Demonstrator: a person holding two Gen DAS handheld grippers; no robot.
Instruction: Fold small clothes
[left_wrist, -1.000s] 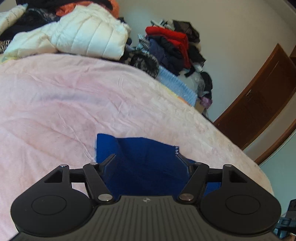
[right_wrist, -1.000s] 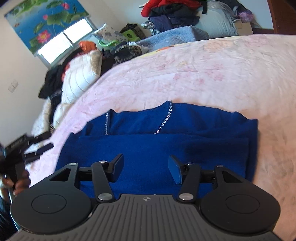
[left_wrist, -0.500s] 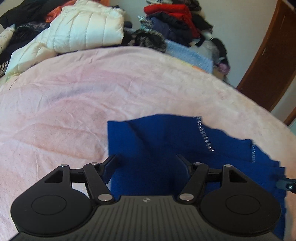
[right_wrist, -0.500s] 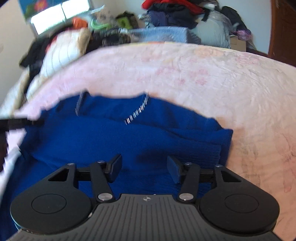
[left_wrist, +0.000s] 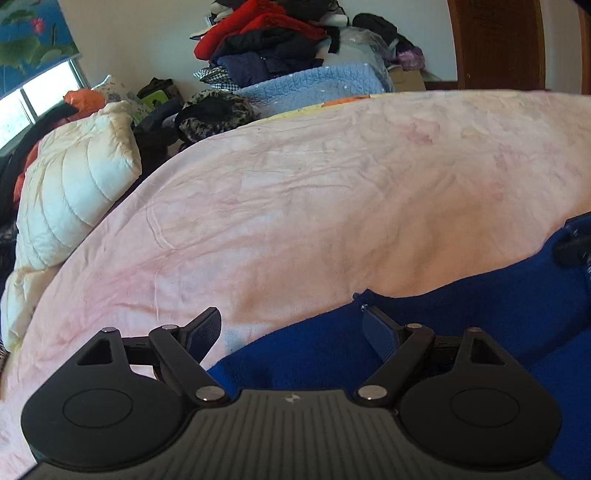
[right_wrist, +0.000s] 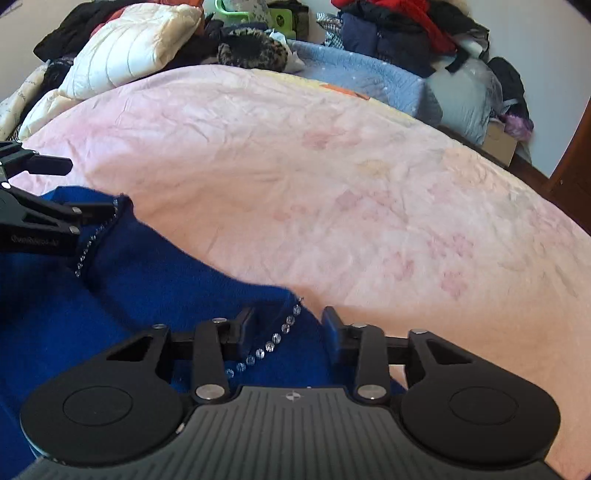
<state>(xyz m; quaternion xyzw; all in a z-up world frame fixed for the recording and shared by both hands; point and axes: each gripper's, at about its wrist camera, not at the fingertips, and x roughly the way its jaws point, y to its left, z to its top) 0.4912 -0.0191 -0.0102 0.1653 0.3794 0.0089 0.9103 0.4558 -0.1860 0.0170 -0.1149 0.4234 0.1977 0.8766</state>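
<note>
while the blue knit garment (right_wrist: 140, 295) lies on the pink bedspread (right_wrist: 332, 177) at six to nine o'clock of the right wrist view, the right gripper (right_wrist: 288, 325) has its jaws closing around a rhinestone-trimmed edge (right_wrist: 273, 343), pads not yet pressing; the left gripper (left_wrist: 291, 325), jaws wide and opening, straddles the garment's edge at six o'clock of its own view; a white puffer jacket (left_wrist: 74, 192) sits at nine o'clock

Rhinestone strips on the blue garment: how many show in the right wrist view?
2. One strip runs between the right gripper fingers as its jaws close. The other lies at the left, beside the left gripper. The blue garment may hide more.
</note>
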